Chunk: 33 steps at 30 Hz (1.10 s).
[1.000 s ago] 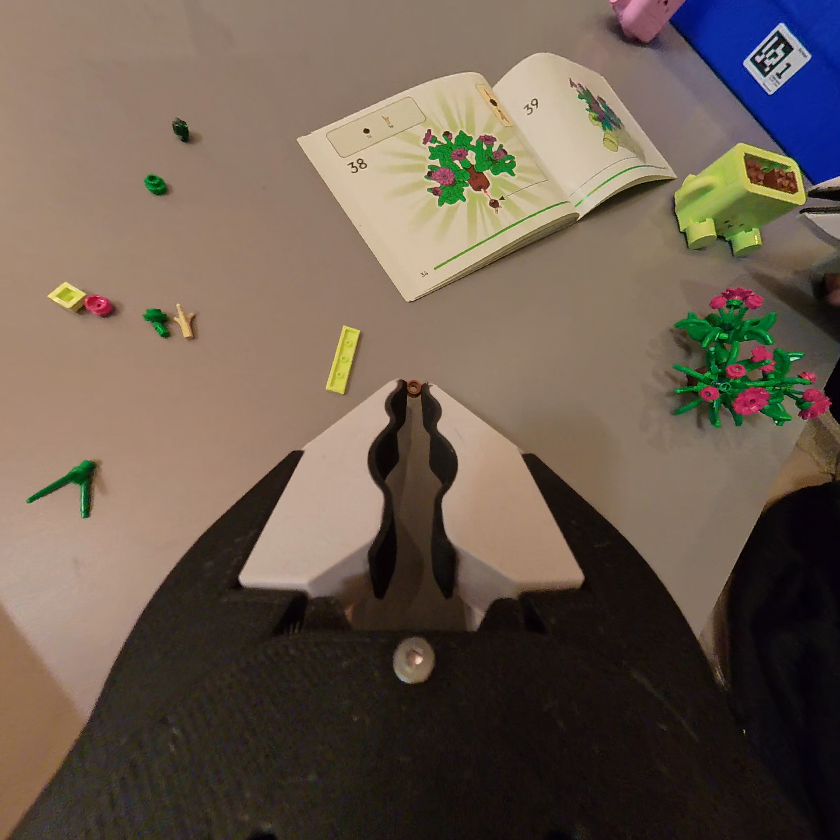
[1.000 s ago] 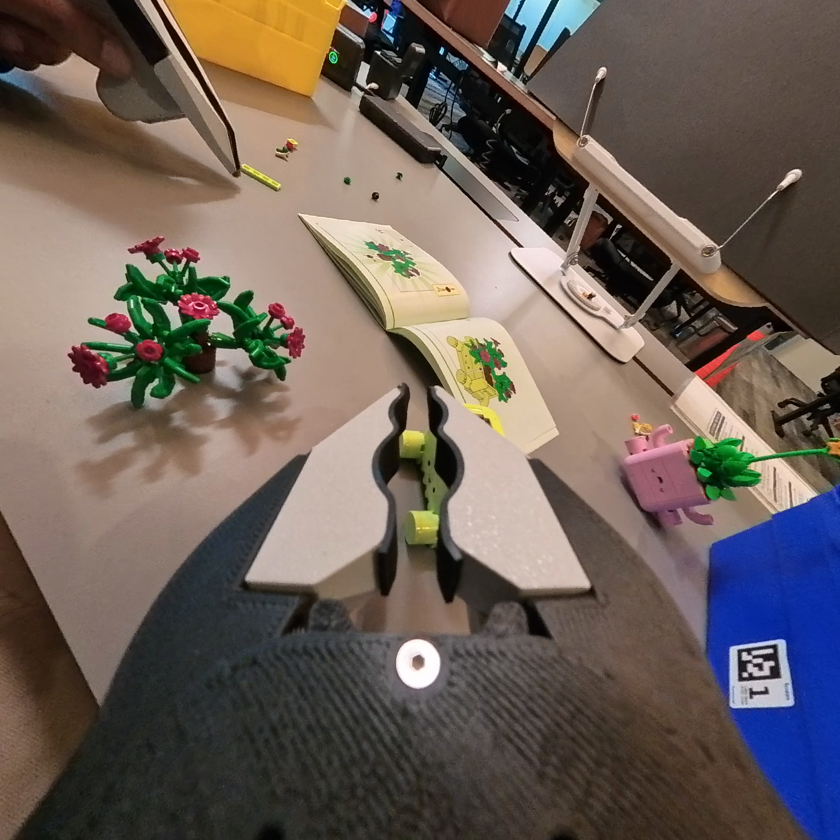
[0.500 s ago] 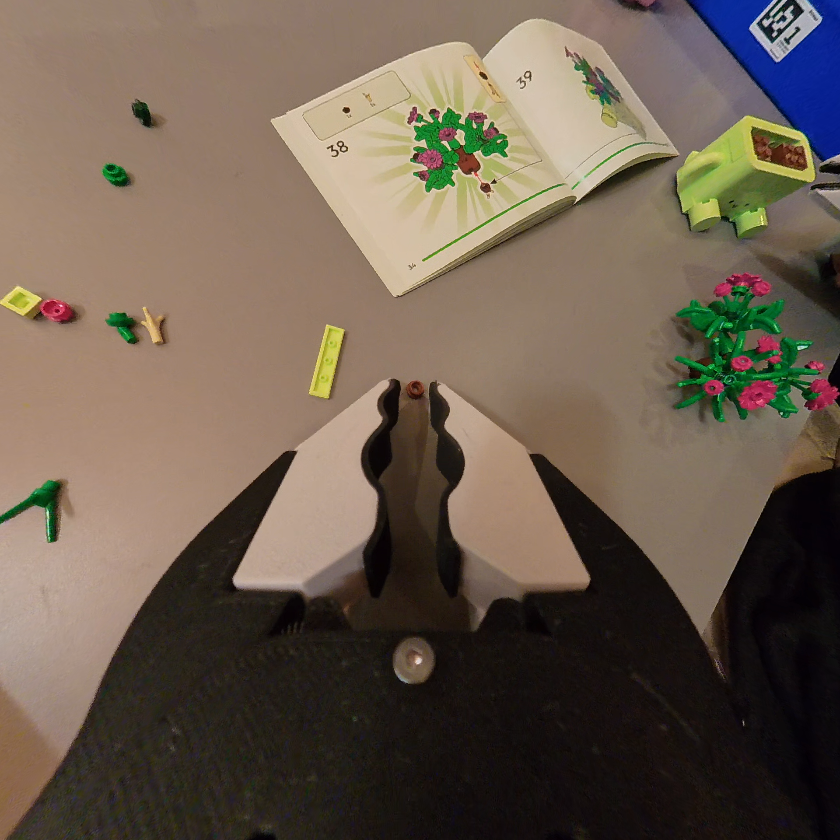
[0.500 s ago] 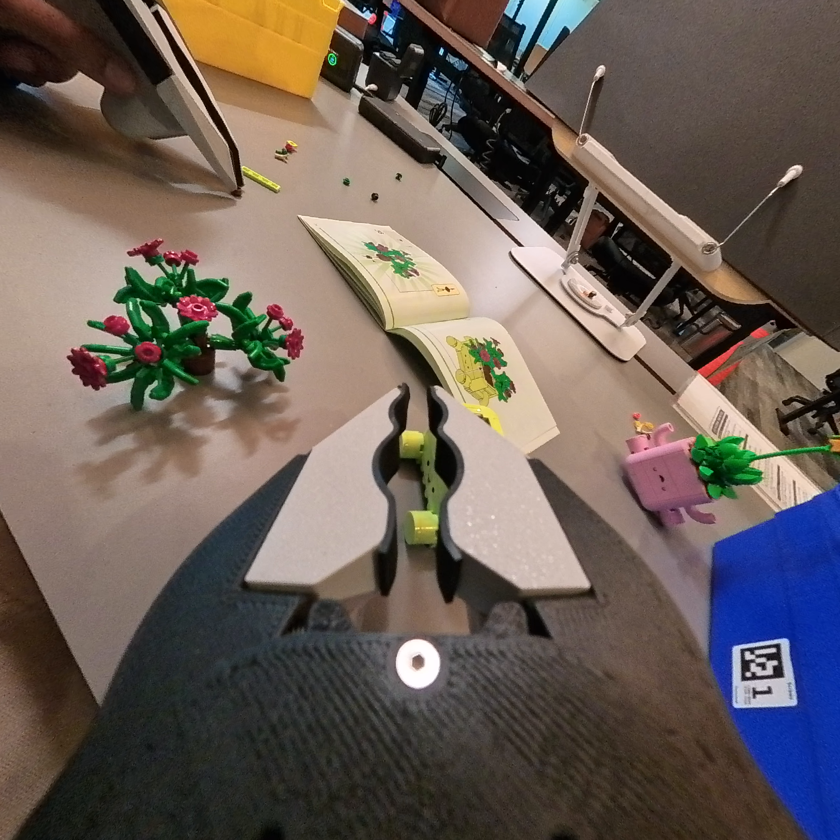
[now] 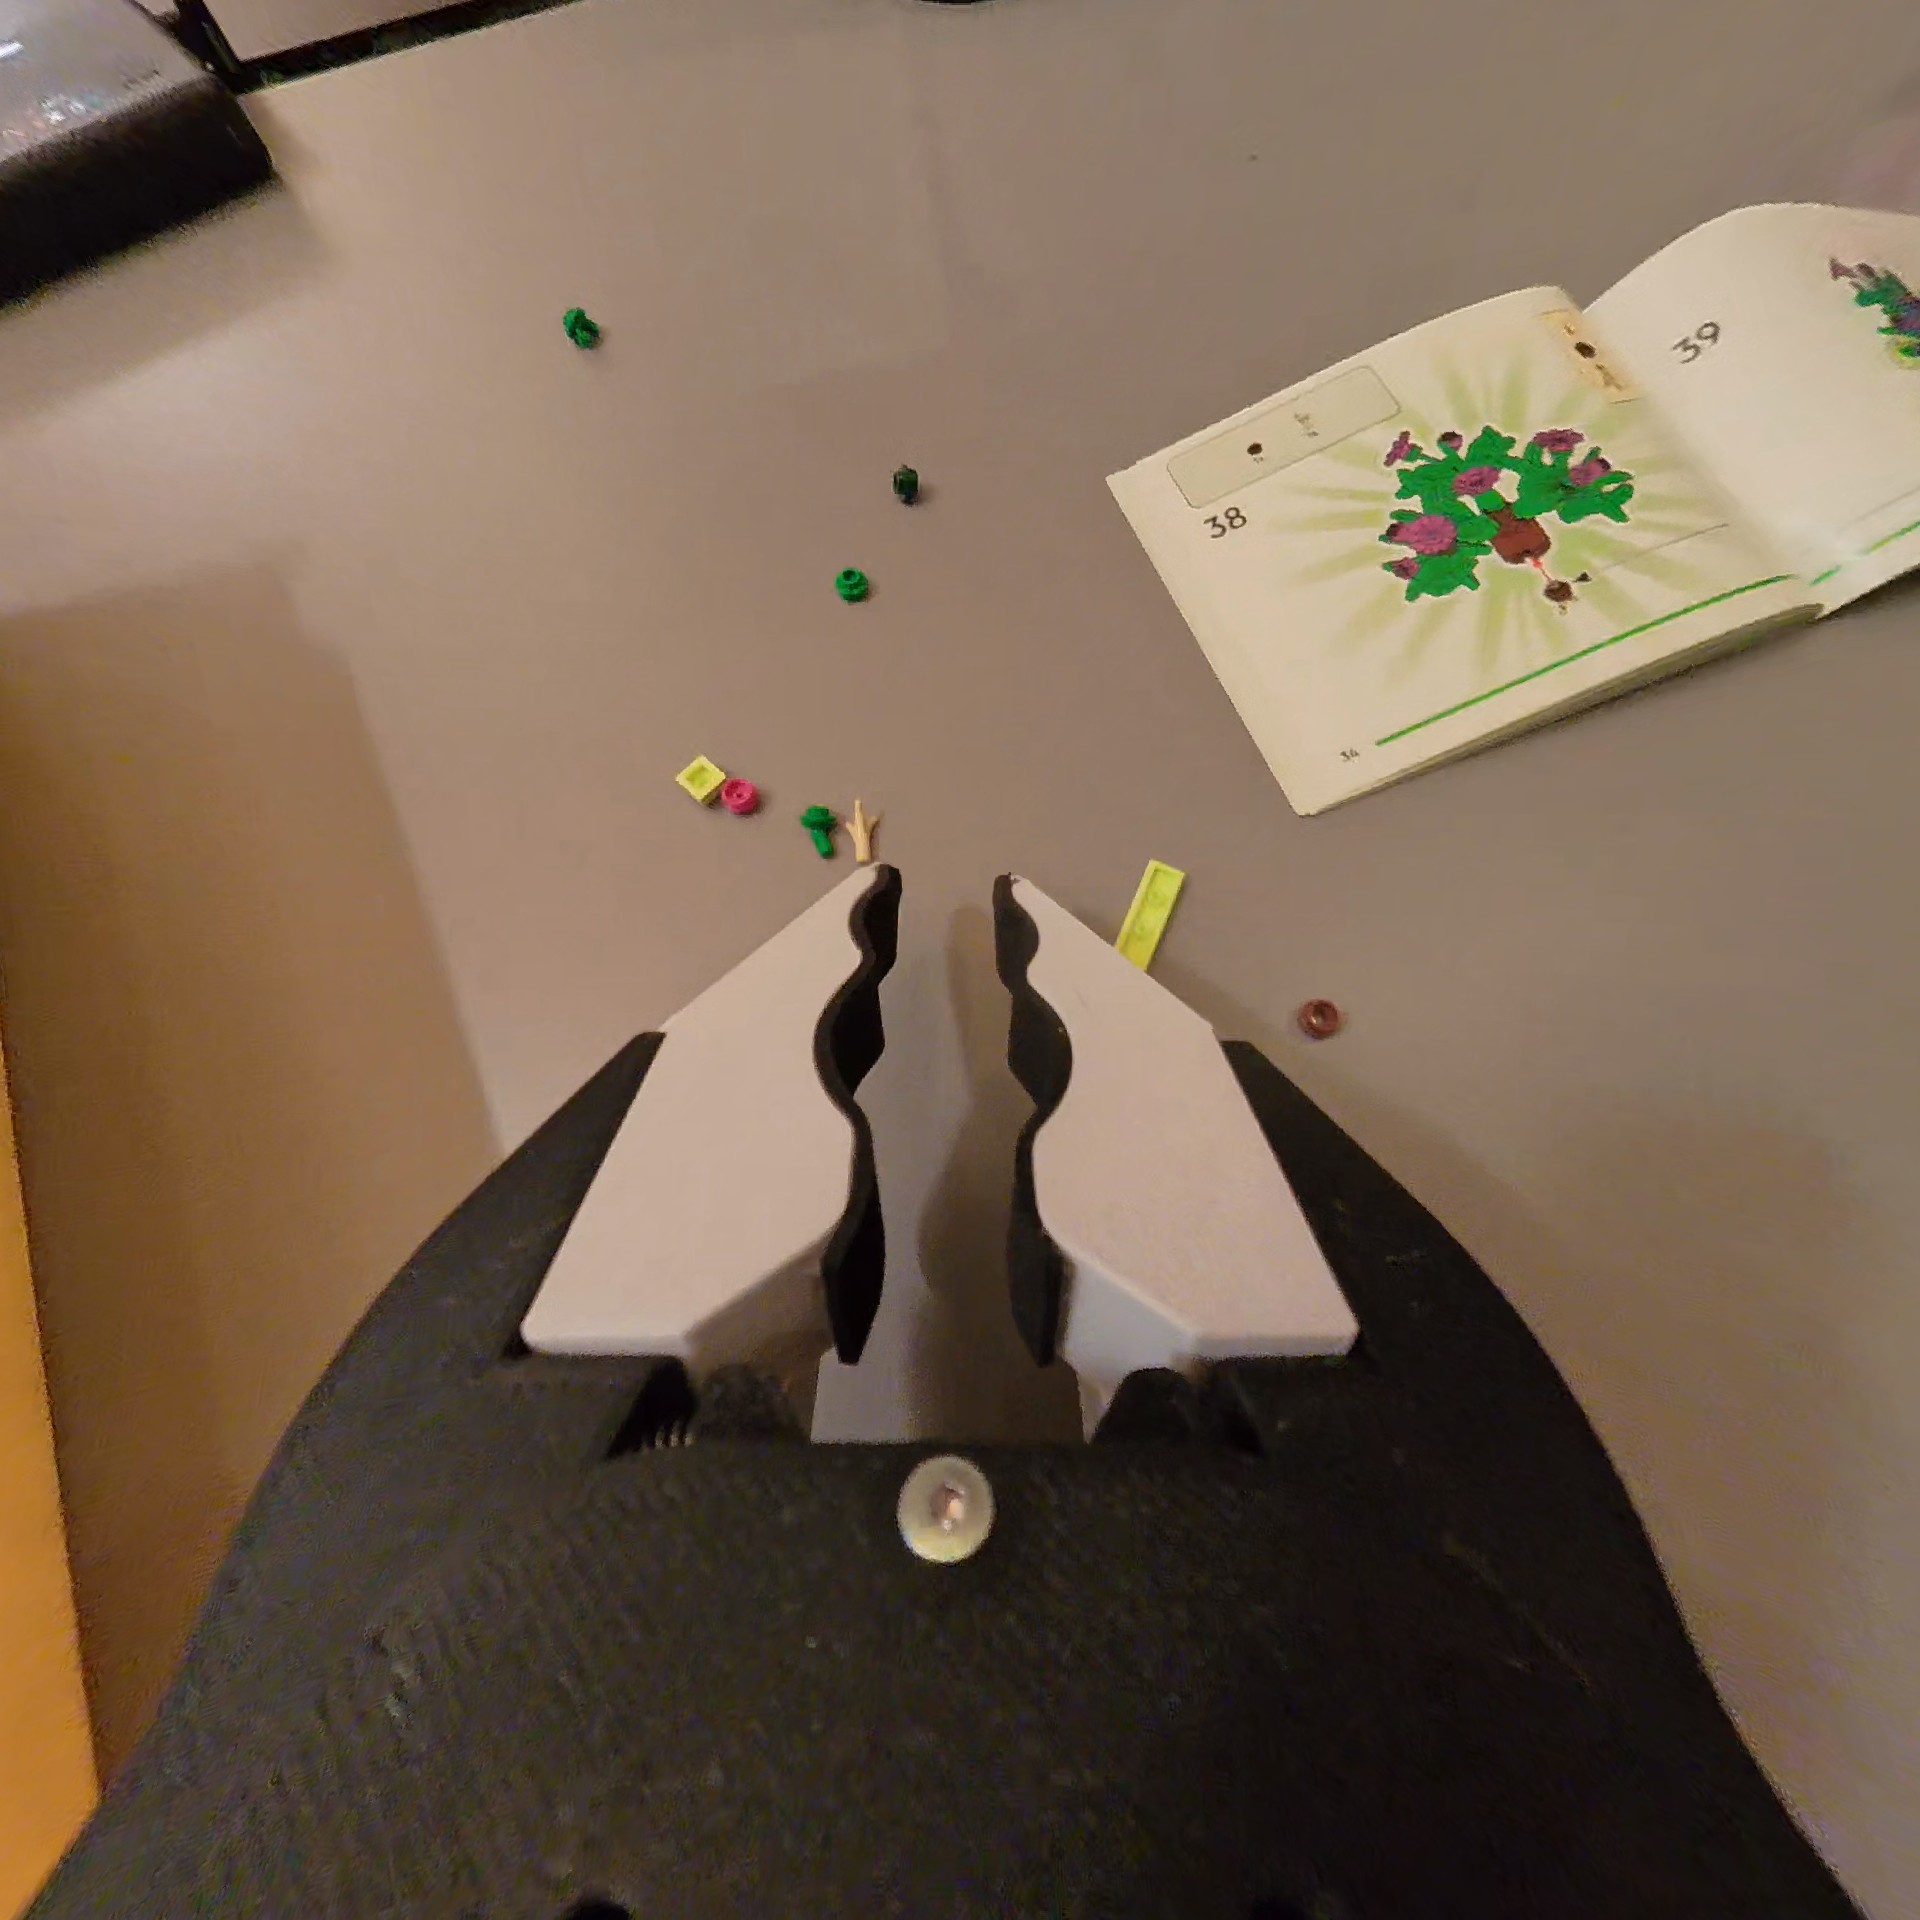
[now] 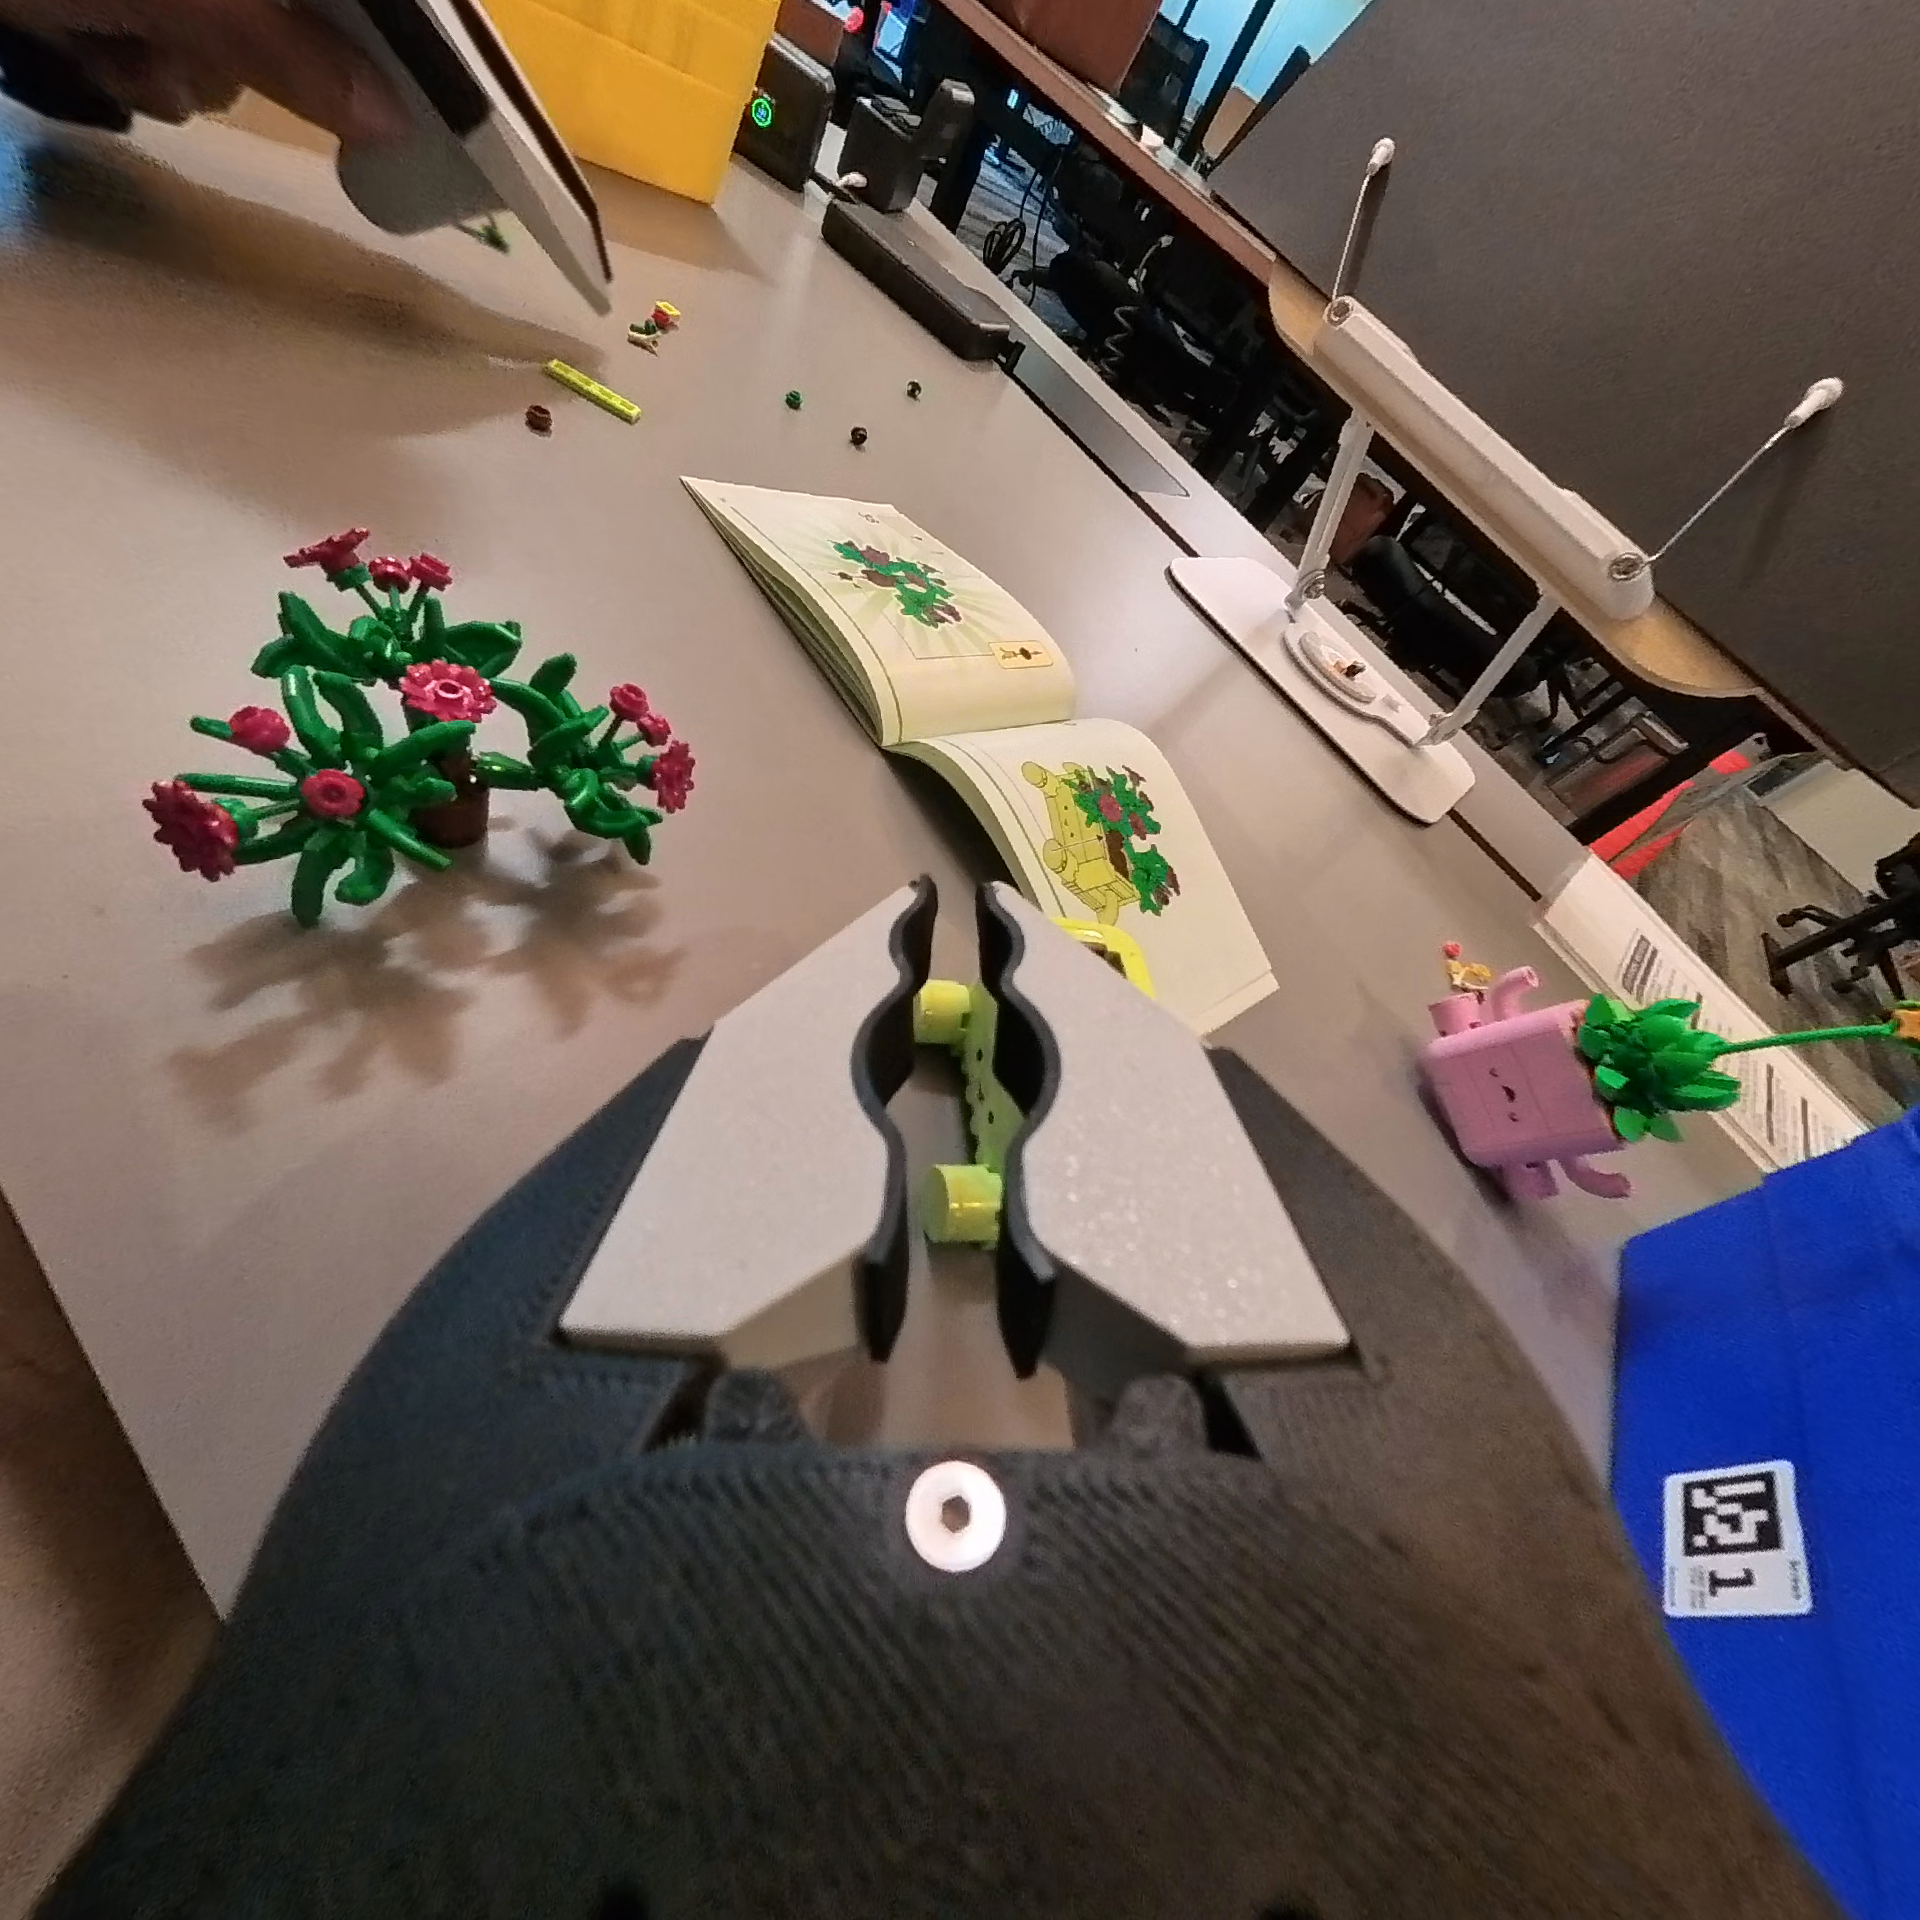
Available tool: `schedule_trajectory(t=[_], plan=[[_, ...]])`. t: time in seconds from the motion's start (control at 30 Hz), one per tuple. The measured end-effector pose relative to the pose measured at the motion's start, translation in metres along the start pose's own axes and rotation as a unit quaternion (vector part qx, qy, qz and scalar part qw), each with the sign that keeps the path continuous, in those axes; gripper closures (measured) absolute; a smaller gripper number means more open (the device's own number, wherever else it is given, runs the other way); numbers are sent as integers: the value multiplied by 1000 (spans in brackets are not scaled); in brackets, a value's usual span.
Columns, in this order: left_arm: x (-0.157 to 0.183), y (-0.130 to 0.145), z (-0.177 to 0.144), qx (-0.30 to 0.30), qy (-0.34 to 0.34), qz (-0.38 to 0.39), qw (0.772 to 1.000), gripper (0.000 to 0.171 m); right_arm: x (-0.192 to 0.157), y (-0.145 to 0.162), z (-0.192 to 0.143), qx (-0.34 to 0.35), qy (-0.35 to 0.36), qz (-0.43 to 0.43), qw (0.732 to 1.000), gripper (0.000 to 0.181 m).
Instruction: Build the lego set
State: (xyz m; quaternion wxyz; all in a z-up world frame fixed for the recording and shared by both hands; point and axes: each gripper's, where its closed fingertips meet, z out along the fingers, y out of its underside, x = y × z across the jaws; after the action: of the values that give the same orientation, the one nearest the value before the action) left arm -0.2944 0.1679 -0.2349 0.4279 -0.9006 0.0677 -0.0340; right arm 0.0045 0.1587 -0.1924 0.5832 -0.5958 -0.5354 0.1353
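Two grippers here. The left gripper hangs over the grey tabletop with its fingers spread and nothing between them. The small round reddish-brown lego stud lies loose on the table at about 3 o'clock from those tips, just past the flat lime-green lego strip. At 11 o'clock sit a tan twig piece, a green stem bit, a pink round stud and a lime square tile.

The right gripper is pinching the lime-green lego planter pot; its inside is hidden from this angle. The pink lego pot at 3 o'clock lies tipped over with a green leafy plant in it.

The green lego bouquet with magenta flowers stands at 10 o'clock, well apart from the open instruction booklet at 12. There's plenty of bare table between them. The near table edge runs close under the bouquet, and the blue box crowds the right side.
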Motion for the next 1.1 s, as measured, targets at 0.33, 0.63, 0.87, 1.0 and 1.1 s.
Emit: schedule_trajectory(t=[0.33,0.63,0.87,1.0,1.1], plan=[[-18,-2,22,-29,-25,-20,999,160,0,0,0,1,-1,0,1000,175],[-12,2,22,-40,-16,-2,999,171,0,0,0,1,0,0,1000,175],[9,-16,0,10,7,34,999,171,0,0,-1,4,5,-10,1000,175],[31,-27,-17,44,45,38,997,171,2,-2,-2,11,14,-13,1000,175],[58,-37,-31,77,95,36,992,171,6,-13,-3,40,25,4,999,174]])
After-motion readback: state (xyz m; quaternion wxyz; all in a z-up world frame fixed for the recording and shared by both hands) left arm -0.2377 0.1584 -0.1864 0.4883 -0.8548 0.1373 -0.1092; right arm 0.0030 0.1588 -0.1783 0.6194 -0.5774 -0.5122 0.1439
